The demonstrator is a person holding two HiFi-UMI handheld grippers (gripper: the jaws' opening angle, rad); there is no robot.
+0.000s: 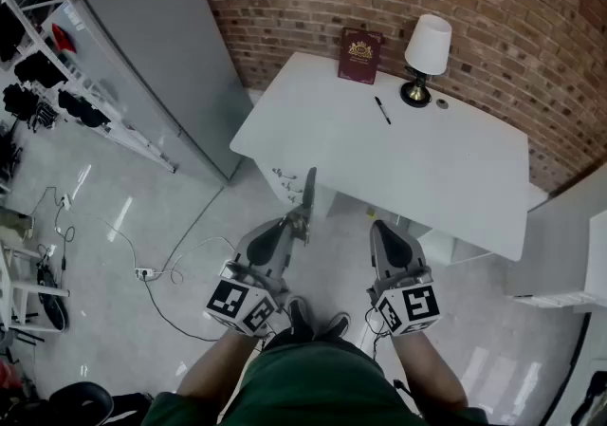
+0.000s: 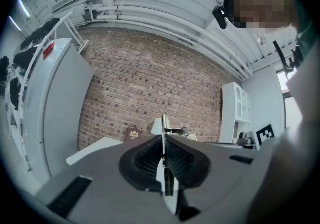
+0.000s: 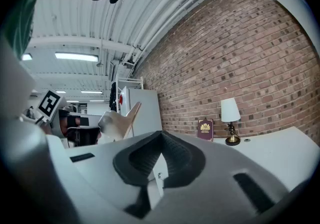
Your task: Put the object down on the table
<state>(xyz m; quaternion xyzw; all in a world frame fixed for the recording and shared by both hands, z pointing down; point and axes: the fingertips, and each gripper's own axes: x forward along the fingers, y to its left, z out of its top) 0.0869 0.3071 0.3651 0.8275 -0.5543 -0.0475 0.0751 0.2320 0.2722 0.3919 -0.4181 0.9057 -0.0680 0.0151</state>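
Two grippers are held low in front of the person, both short of the near edge of the table [image 1: 446, 177] and over the floor, not over its top. The left gripper [image 1: 300, 223] has its jaws clamped on a thin flat object [image 1: 309, 189], which stands nearly upright out of the pads and points towards the table's near edge; in the left gripper view it shows edge-on as a narrow strip pinched between the ribbed pads. What it is made of cannot be told from these views. The right gripper [image 1: 382, 230] has its jaws together with nothing between them. On the table's far side stand a maroon booklet [image 1: 360, 55] and a lamp [image 1: 425, 52], with a pen [image 1: 382, 110] just in front of them; the near and middle parts of the top are bare. Assessment: the object is not yet set down, and the carry to the table remains. To do the step well, bring the left gripper forward over the bare near part of the table, well short of the pen and lamp. Tilt it so that the object's broad face, not its thin edge, meets the top. Lower it until it rests, and only then part the jaws. Released on edge, it would likely topple or slide towards the near edge. The right gripper should keep clear.
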